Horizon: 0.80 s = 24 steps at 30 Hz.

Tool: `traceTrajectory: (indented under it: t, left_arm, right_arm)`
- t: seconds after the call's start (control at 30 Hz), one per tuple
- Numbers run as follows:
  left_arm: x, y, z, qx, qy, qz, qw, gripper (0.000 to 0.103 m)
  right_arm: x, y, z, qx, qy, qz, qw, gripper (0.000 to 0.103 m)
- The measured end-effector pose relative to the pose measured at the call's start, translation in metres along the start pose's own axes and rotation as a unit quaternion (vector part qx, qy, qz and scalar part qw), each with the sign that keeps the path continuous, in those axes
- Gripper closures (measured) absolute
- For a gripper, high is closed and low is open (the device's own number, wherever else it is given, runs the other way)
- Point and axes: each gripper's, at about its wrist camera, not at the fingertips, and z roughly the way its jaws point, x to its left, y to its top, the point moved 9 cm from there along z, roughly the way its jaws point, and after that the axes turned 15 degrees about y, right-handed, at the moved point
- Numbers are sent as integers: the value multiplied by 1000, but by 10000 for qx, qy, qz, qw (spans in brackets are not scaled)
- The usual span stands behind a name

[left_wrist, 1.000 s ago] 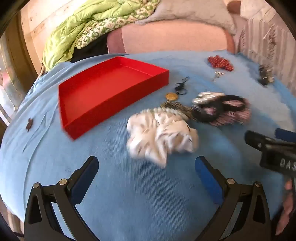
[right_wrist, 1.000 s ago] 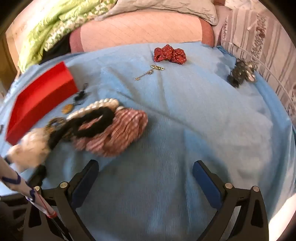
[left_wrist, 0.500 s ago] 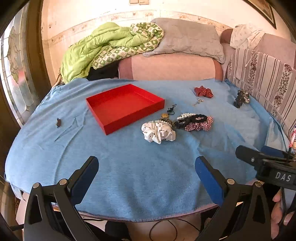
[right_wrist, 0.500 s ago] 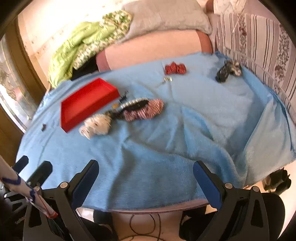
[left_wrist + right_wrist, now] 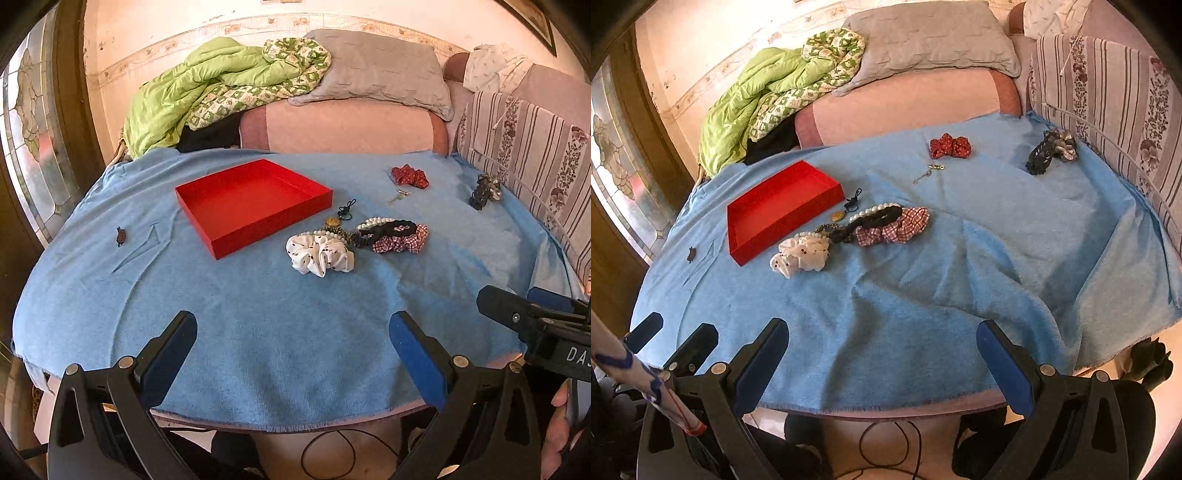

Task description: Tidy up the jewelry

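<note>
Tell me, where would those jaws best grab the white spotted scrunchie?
Probably at the near, puffed edge of the white spotted scrunchie, coming down from above on the side facing the open left gripper. That edge lies free on the blue cloth, while its far side touches the pearl beads and dark trinkets.

The left tongs (image 5: 293, 338) have black skeletal arms with cut-out slots, silver screws and blue pads (image 5: 415, 360). The right tongs (image 5: 882, 345) match them, and white letters "DAS" mark their black housing in the left view.
</note>
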Motion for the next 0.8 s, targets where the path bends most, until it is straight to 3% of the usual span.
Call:
traceTrajectory:
  t: [0.8]
  left_arm:
    - [-1, -7, 9, 155, -4, 86, 9998, 0]
  right_arm:
    - [0, -5, 7, 135, -6, 30, 9999, 0]
